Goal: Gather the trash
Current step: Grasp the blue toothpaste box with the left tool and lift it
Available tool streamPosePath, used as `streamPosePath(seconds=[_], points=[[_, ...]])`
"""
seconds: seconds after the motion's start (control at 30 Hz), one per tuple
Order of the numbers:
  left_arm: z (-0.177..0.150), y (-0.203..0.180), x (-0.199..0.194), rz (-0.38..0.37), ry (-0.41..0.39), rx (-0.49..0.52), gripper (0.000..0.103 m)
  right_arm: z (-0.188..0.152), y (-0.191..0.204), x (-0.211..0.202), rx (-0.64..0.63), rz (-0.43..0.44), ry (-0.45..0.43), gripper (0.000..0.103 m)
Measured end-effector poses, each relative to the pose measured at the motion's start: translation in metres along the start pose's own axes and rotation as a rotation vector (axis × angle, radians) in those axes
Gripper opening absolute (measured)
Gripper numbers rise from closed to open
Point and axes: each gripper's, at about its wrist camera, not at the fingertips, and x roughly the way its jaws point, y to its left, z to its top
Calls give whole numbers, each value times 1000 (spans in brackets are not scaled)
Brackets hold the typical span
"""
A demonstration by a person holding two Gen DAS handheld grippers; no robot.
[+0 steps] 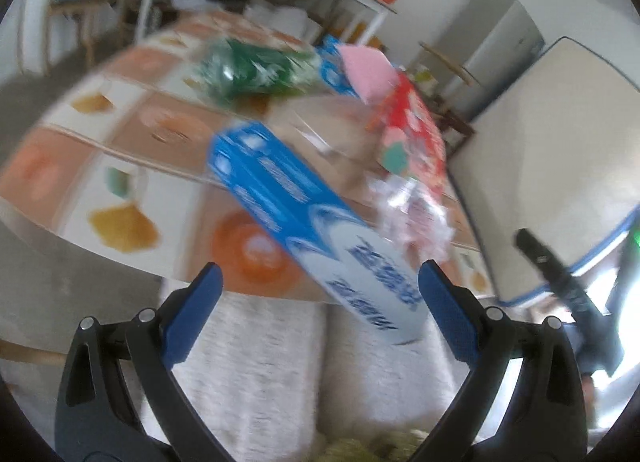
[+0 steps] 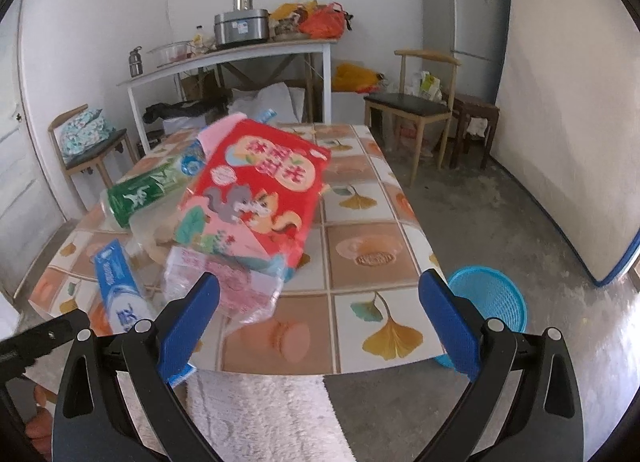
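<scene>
While both grippers' fingers (image 1: pixel 202 302) (image 2: pixel 200 310) stand apart and empty, a red snack bag (image 2: pixel 260 190) tops the table's (image 2: pixel 360 238) trash pile.

Snack bag (image 2: pixel 256 190) on table (image 2: pixel 360 230); basket (image 2: pixel 492 302) on floor, right.

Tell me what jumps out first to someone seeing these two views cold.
The red snack bag with cartoon squirrels dominates, propped on the trash pile in the middle of the tiled table. Next, the blue toothpaste box lies at the table's near edge, just ahead of the open left gripper. A bright blue basket sits on the floor off the table's right corner.
</scene>
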Motion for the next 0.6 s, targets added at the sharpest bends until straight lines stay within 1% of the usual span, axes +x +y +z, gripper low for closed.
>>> streamPosePath(seconds=[0.03,0.13,0.2,0.27,0.33,0.4,0.47,0.5,0.6], points=[[2,-1,6,-16,25,-8,94,-2,-4,4,11,0,14,97],[10,3,24,-16,76,-59,94,-7,-14,14,43,-3,46,97],[17,6,33,-15,88,-94,84,-9,-22,20,61,-6,61,97],[24,10,43,-3,108,-131,71,-11,-27,24,72,-10,70,97],[33,11,51,12,115,-159,67,-13,-32,28,83,-10,80,97],[40,9,56,32,119,-163,65,-14,-35,32,92,-7,92,97],[46,7,62,76,135,-158,60,-15,-37,35,99,-5,100,97],[48,7,65,97,141,-153,61,-16,-38,36,102,-4,103,97],[55,7,66,113,138,-156,55,-18,-40,36,109,-4,107,97]])
